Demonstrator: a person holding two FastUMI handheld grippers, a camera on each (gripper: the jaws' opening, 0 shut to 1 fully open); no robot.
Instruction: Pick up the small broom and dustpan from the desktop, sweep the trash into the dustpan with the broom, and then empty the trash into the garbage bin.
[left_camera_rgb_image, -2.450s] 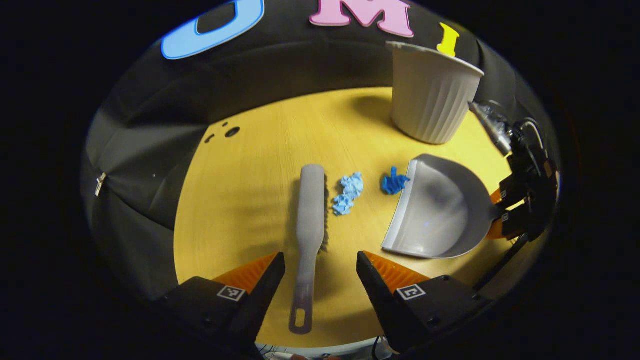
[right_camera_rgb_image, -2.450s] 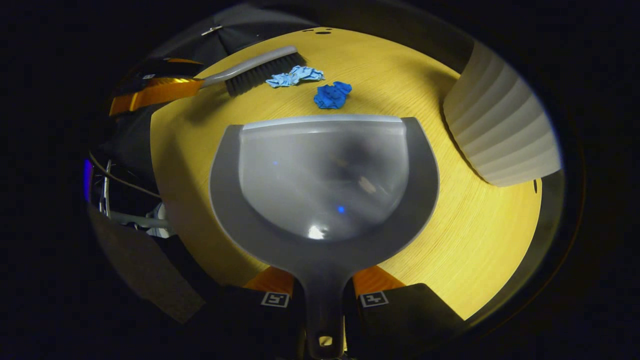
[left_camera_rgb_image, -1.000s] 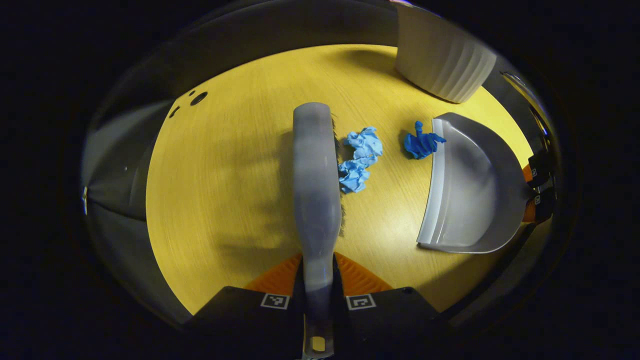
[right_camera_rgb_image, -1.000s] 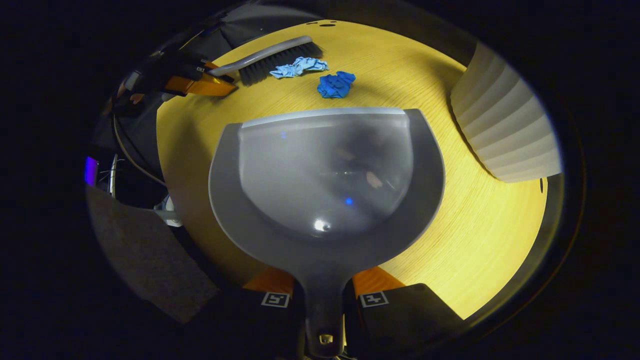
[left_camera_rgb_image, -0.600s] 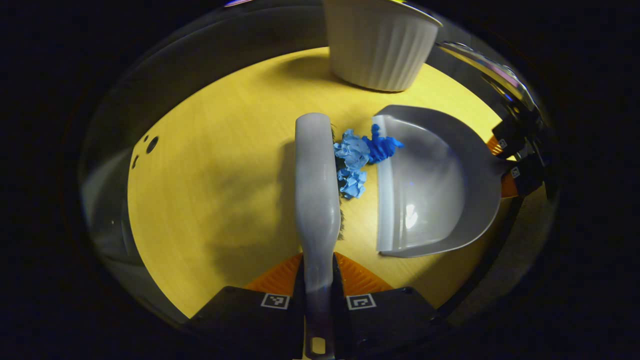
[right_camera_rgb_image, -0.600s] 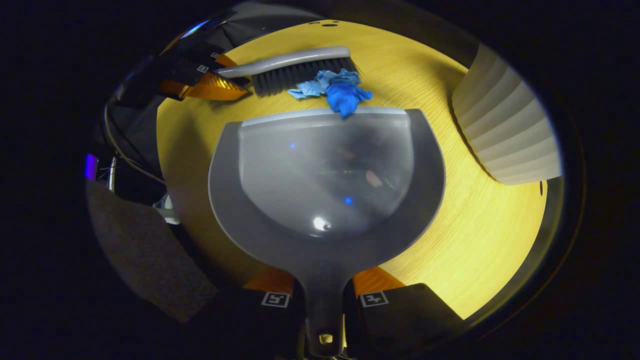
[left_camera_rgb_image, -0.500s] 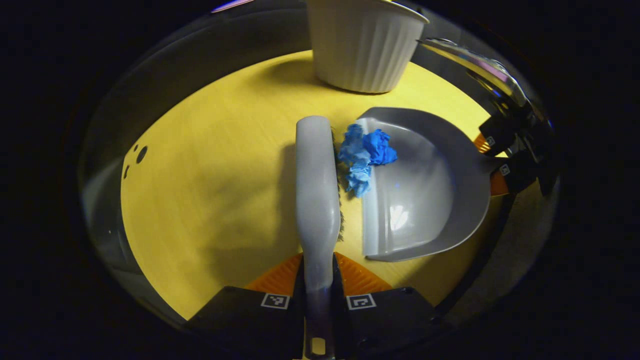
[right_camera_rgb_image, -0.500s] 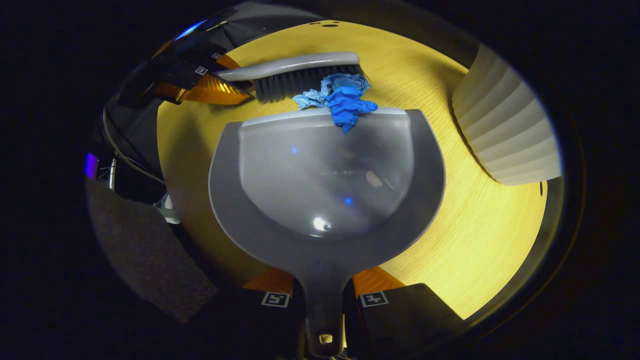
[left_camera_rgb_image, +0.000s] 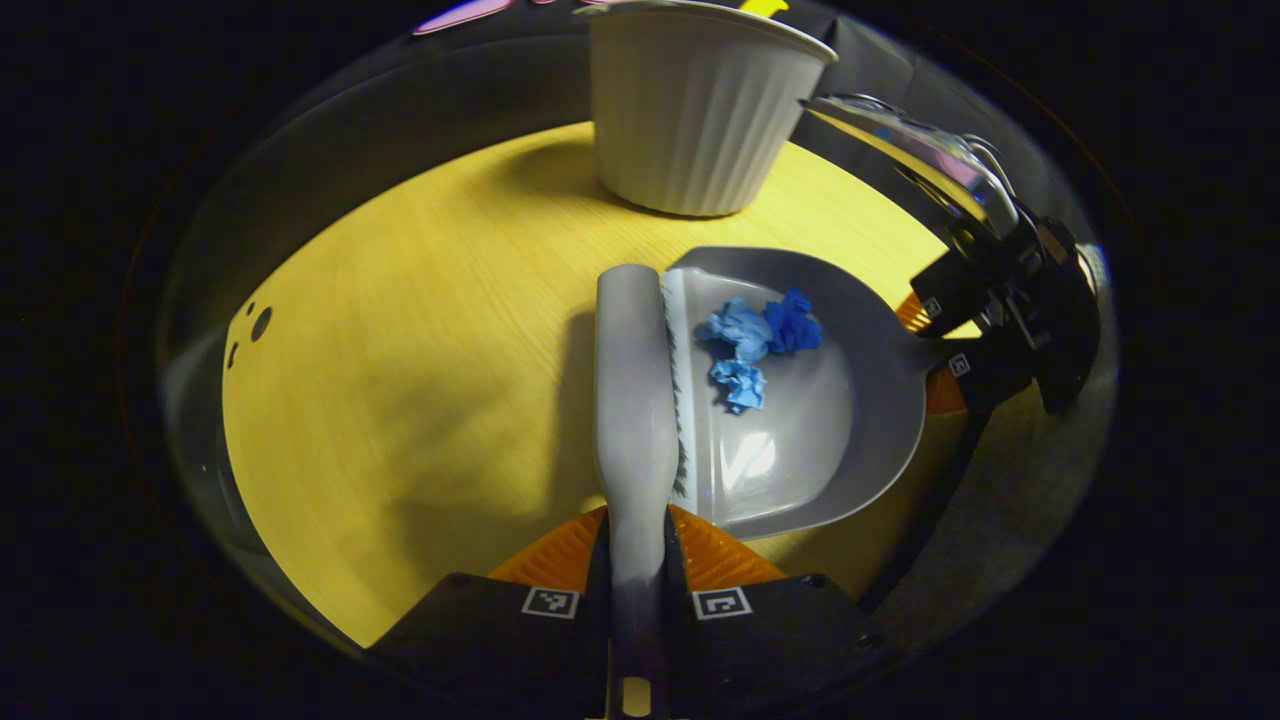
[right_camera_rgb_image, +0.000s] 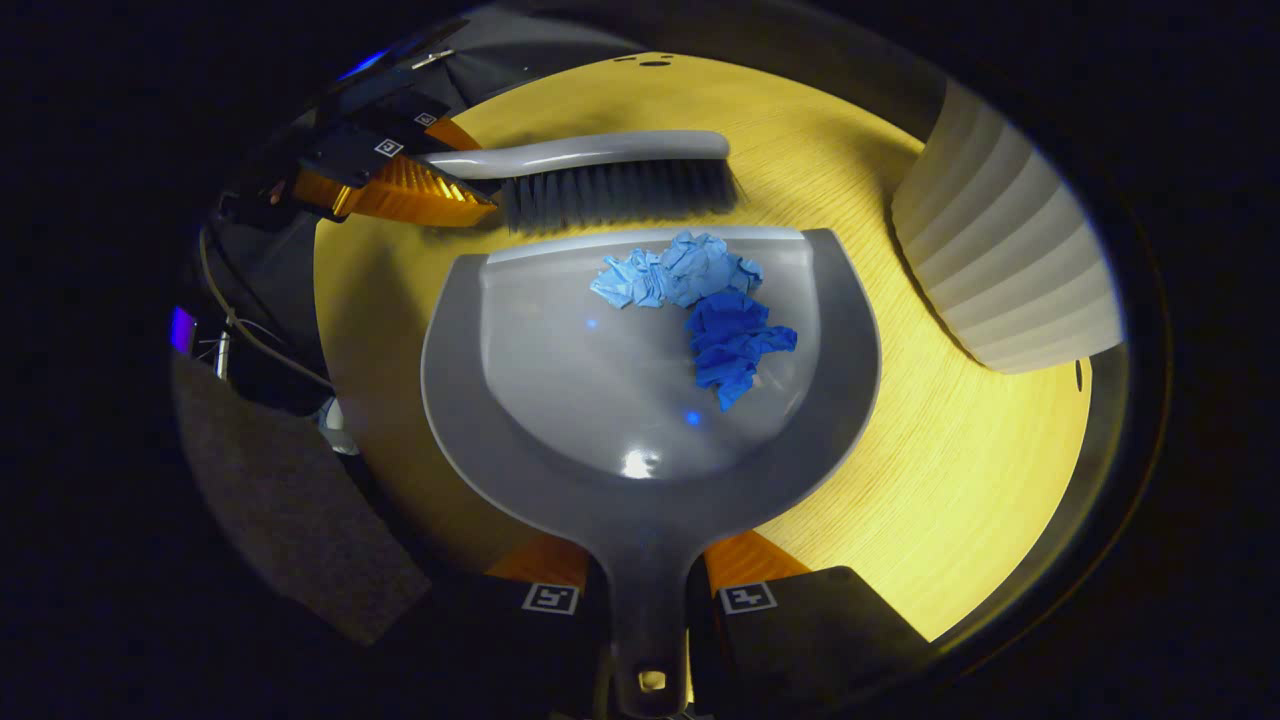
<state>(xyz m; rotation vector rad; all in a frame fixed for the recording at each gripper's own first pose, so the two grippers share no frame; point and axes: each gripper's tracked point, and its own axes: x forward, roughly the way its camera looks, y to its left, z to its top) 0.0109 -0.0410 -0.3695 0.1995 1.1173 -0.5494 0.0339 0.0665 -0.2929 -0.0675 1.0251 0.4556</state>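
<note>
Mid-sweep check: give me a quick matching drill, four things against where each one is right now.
Things:
1. broom
2. light blue wad
3. dustpan
4. garbage bin

Places:
A. handle in the right gripper
B. lying inside the dustpan
C. upright on the desktop, beyond the dustpan
D. bristles at the dustpan's front lip, handle in the left gripper

Pairs: 1-D, 2-B, 3-A, 4-C

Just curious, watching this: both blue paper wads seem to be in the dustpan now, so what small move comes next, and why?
Probably the right hand-held gripper lifts the dustpan toward the ribbed bin, since the light wad and dark wad lie inside it and the broom rests at its lip.
</note>
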